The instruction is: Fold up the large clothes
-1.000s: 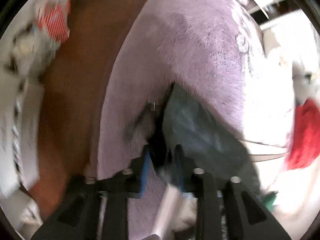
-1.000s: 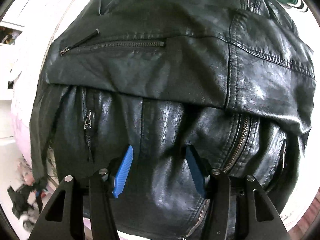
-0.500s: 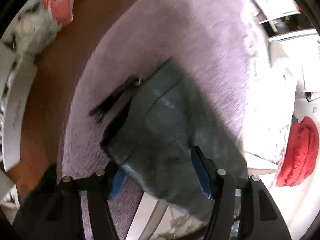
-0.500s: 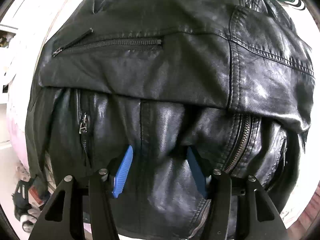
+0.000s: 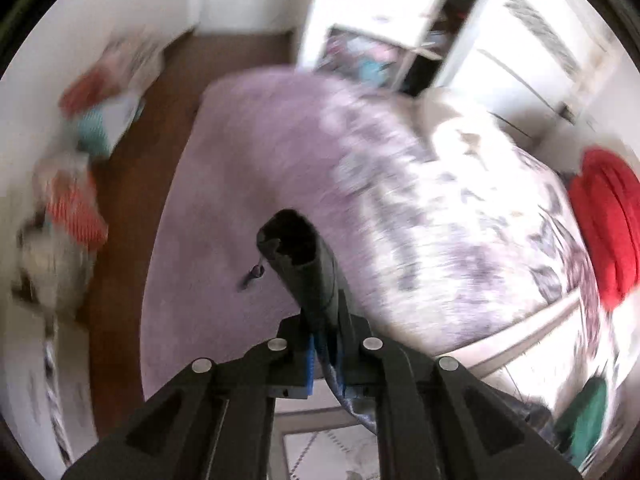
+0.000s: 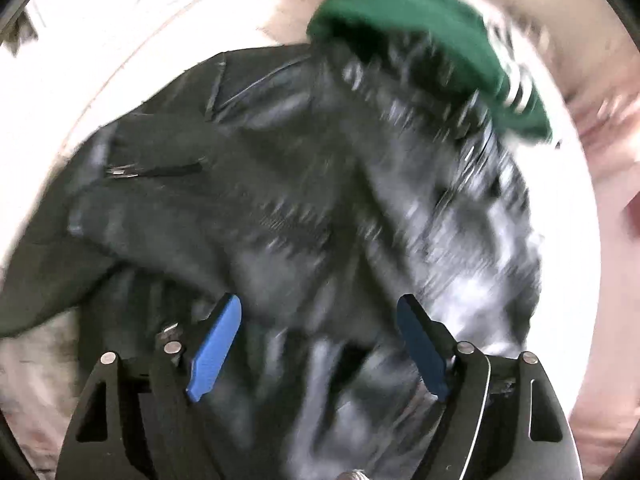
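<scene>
We take the black leather jacket (image 6: 304, 216) with its zipped pockets as our landmark: it lies crumpled on the pale patterned bed cover (image 6: 120, 40), filling most of the right wrist view. Our right gripper (image 6: 320, 344) hangs just above the jacket's lower part, its blue-padded fingers (image 6: 216, 344) spread wide with nothing pinched between them; its jaws have just been opening, and only the leather surface shows through the gap beneath. At the jacket's far edge, touching or overlapping it, lies a dark green knitted garment (image 6: 420, 36) with white stripes at its hem. In the left wrist view, our left gripper (image 5: 324, 344) is clenched tight on a dark tubular end of the jacket, seemingly a sleeve cuff (image 5: 300, 256), which rises stiffly out from between the pads with its open mouth facing away from us; these jaws have just been closing onto it. Beyond that cuff spreads a lilac shaggy rug (image 5: 248, 184) over a brown wooden floor (image 5: 120, 264). To the right of the cuff the bed cover continues, and a bright red bundle of fabric (image 5: 608, 220) sits well apart from it at the far right. The view is blurred, so finer details around the room's edges escape us.
</scene>
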`<state>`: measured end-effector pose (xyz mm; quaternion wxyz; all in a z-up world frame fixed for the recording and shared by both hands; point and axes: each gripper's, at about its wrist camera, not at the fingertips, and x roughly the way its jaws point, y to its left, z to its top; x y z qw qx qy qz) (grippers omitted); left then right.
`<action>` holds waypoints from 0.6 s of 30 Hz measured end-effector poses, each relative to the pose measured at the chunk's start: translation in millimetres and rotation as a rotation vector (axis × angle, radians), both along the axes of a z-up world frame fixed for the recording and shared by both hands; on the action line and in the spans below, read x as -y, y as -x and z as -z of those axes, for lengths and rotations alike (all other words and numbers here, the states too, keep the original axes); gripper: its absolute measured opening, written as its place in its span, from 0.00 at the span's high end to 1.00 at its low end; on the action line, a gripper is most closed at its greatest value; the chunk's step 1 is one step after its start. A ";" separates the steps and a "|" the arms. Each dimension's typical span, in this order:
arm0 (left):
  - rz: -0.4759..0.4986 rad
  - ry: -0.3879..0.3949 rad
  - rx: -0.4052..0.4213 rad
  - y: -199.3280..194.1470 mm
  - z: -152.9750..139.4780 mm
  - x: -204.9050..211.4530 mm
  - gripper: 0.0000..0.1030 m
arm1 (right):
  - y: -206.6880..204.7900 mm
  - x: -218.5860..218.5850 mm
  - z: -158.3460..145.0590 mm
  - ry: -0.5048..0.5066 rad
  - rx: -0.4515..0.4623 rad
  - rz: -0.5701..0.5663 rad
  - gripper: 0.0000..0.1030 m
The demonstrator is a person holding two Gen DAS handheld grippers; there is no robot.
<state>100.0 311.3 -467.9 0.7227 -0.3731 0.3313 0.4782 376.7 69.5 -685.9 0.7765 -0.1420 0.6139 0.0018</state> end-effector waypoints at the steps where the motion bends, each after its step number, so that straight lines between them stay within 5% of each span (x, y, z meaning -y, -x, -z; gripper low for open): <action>1: 0.063 -0.050 -0.013 -15.4 -15.0 7.2 0.96 | -4.5 -4.9 5.4 0.034 0.007 -0.012 0.20; 4: 0.222 -0.173 -0.057 -51.3 -44.0 26.4 0.96 | -16.3 -9.5 23.0 0.064 -0.014 -0.007 0.20; 8: 0.408 -0.300 -0.071 -95.0 -75.2 58.7 0.96 | -29.9 -15.1 5.9 0.041 -0.027 0.026 0.20; 14: 0.679 -0.368 -0.032 -160.8 -102.8 136.4 0.96 | -28.3 16.0 -21.2 -0.064 -0.028 0.103 0.20; 18: 0.909 -0.309 0.034 -199.8 -107.0 231.4 0.96 | -13.8 81.7 -31.6 -0.143 -0.061 0.229 0.20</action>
